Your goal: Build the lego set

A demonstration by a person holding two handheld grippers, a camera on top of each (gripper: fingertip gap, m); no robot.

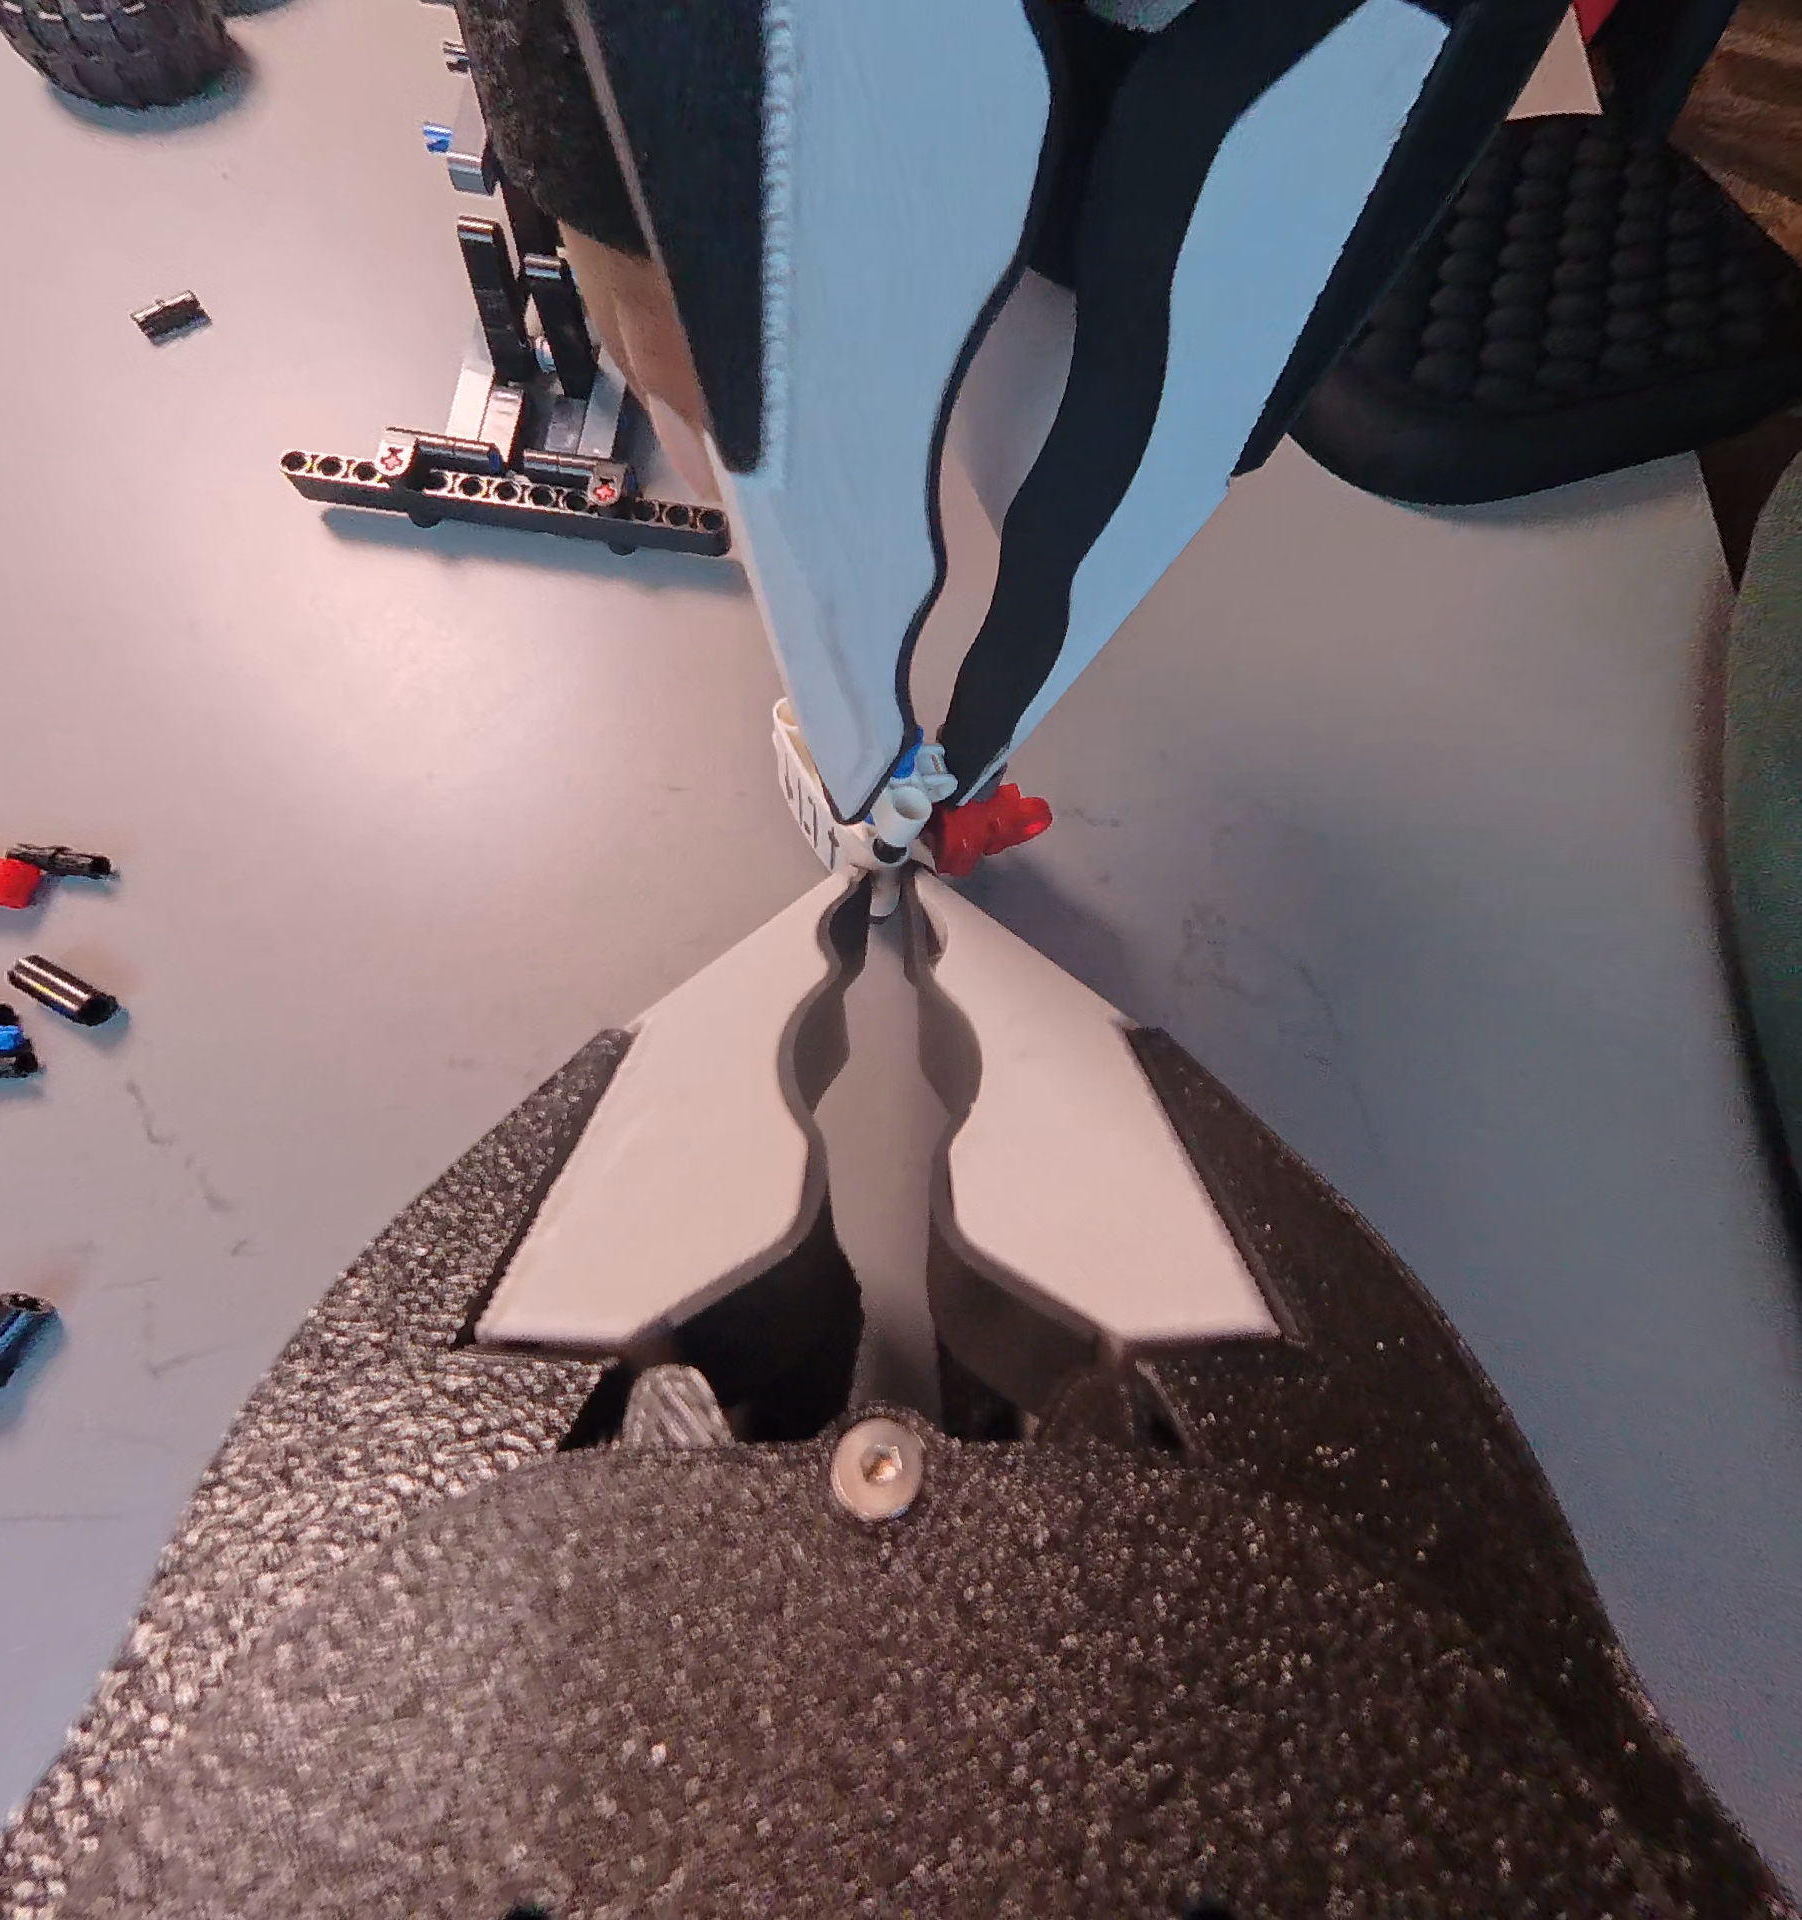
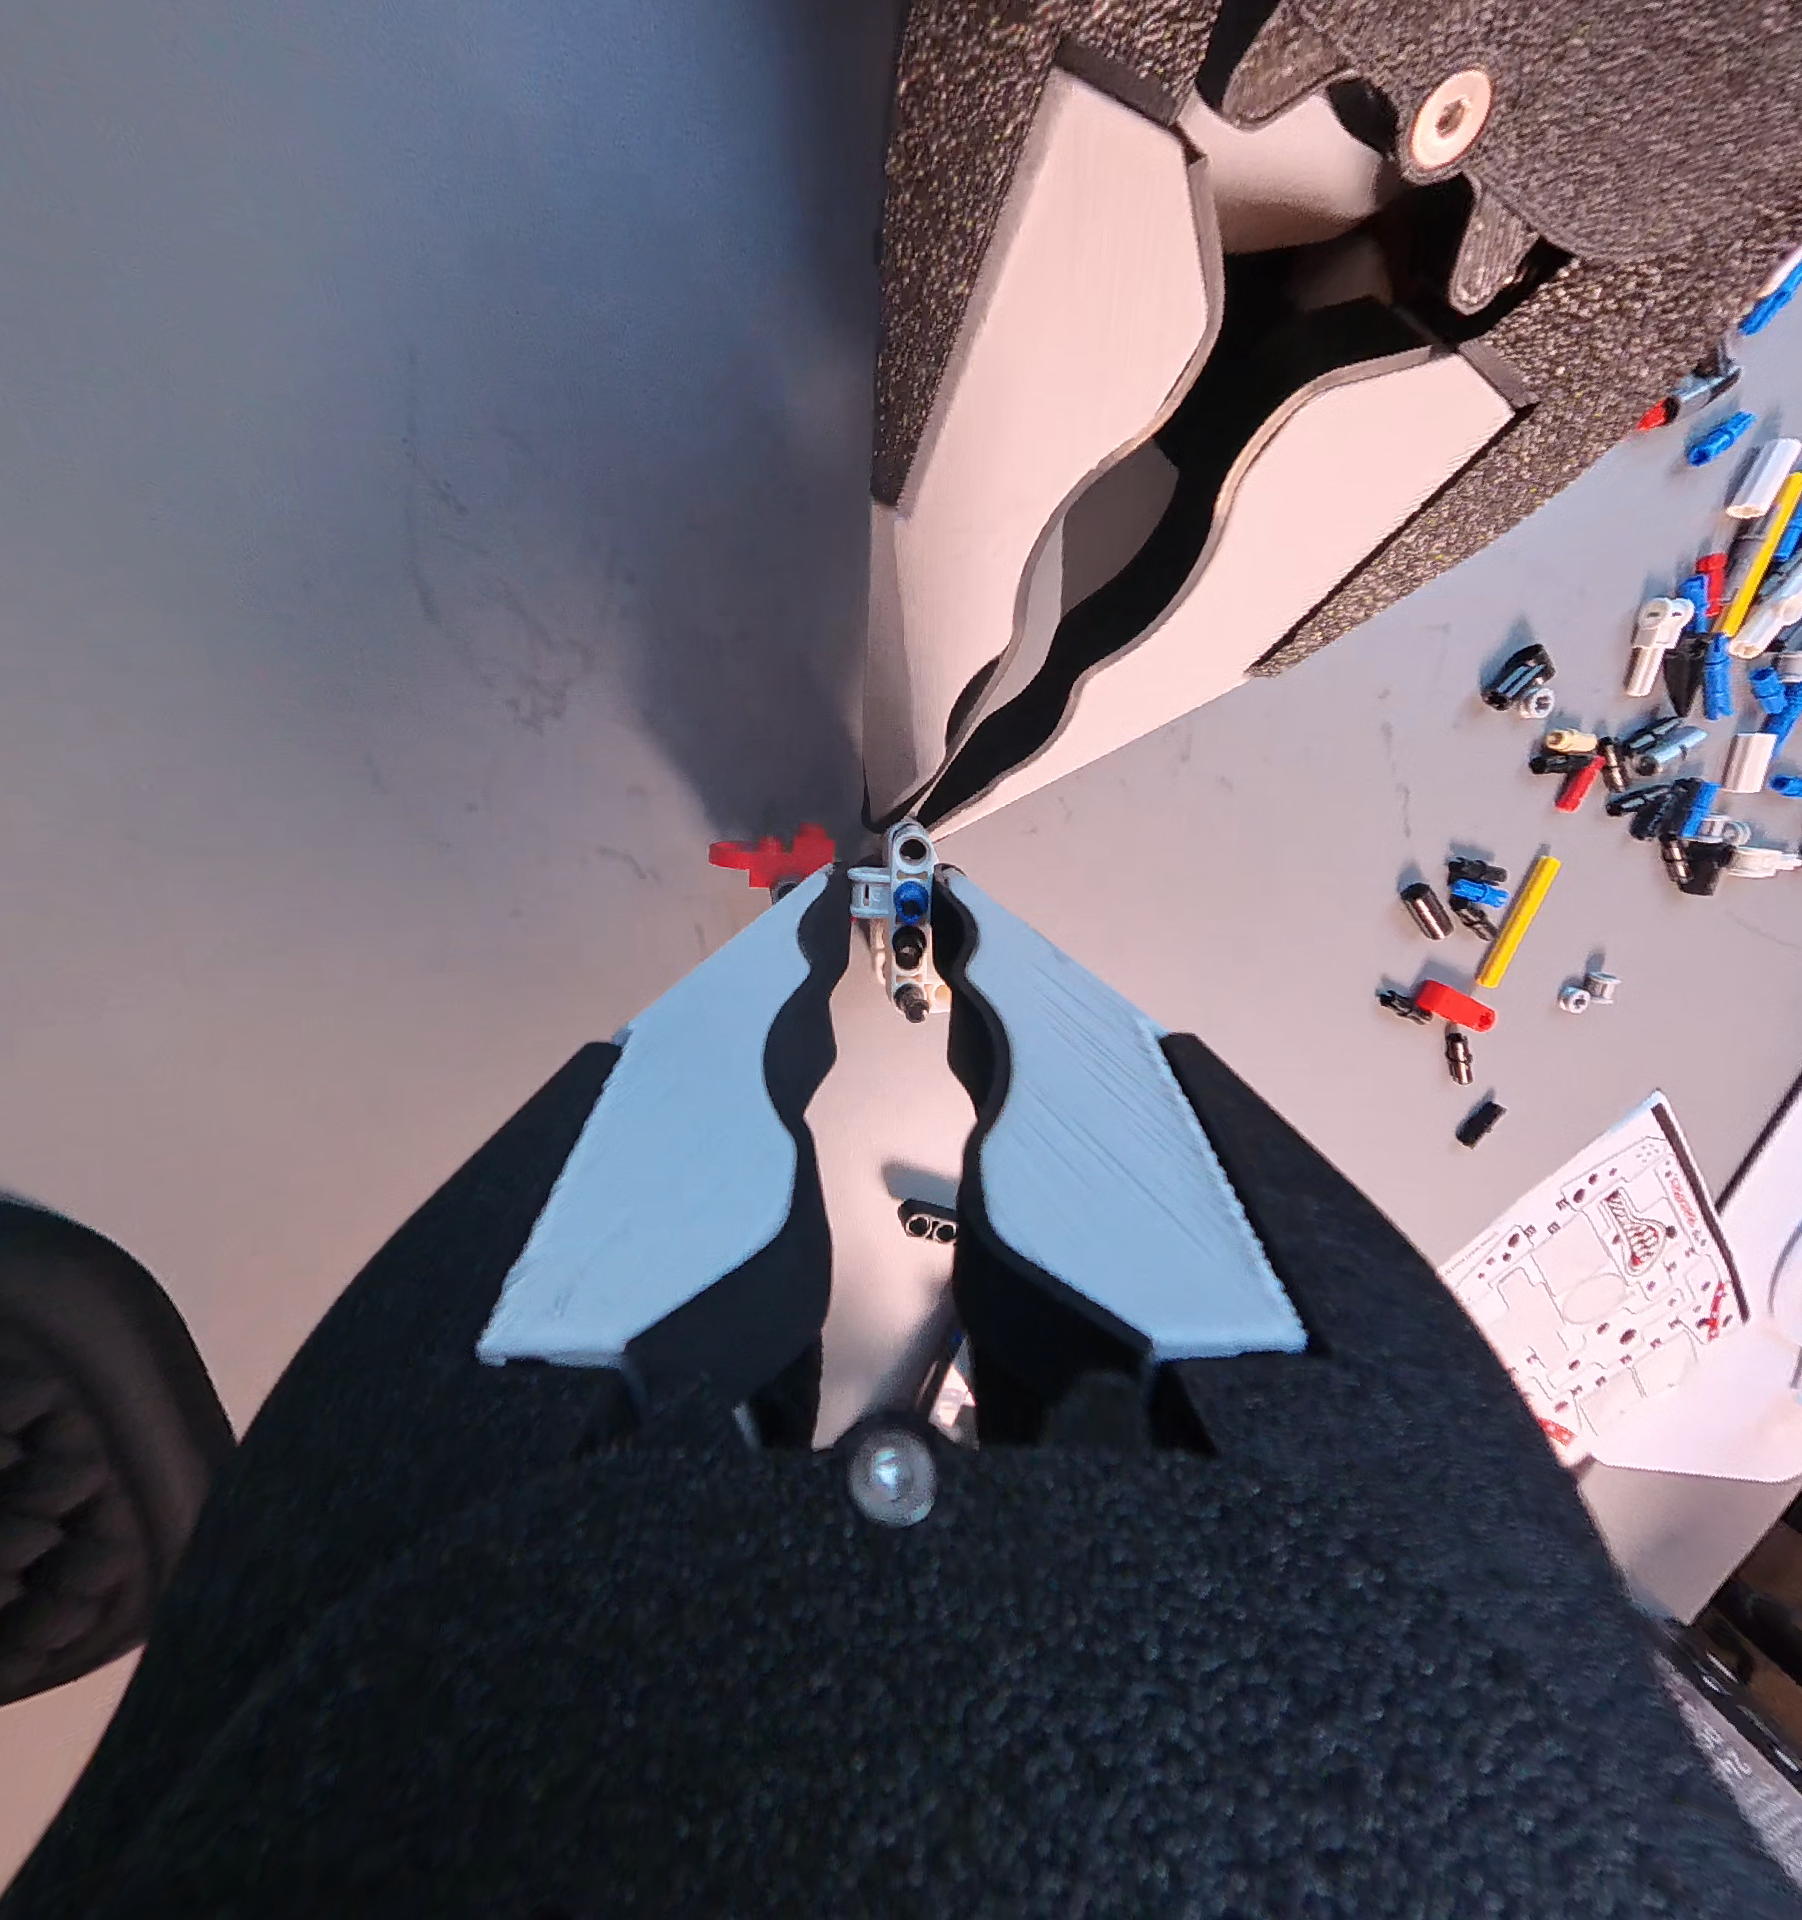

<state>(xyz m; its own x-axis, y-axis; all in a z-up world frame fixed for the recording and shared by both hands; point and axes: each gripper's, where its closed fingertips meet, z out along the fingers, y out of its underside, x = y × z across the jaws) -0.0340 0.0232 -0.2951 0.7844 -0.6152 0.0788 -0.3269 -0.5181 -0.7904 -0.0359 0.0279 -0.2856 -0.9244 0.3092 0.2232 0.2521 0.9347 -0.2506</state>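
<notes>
- Far left of the white sub-assembly [image 1: 902,821], in the left wrist view, loose black, red and blue pins [image 1: 3,997] are lying on the grey table [image 1: 357,727]; up and left of it, a black beam frame [image 1: 507,488] is resting flat.
- The white sub-assembly is a small Technic liftarm carrying a blue pin [image 2: 909,896] and black pins; it is sitting between both tongs, lifted off the table.
- The left gripper [image 1: 889,896] is closing its tips on the lower end of the sub-assembly; the right gripper [image 2: 892,904] is pinching it from the opposite side, so both are gripping the same piece tip to tip.
- A red connector [image 1: 985,826] is lying just right of the sub-assembly, seemingly on the table; I cannot tell whether it is touching.
- Far right of it, in the right wrist view, a scatter of loose parts [image 2: 1728,665] and a sticker sheet [image 2: 1593,1278] are lying well apart.
- Judging the handling: the piece is looking light, stiff and slick, and the pins are likely needing a firm straight push, so holding the flat liftarm sides is seeming safest.
</notes>
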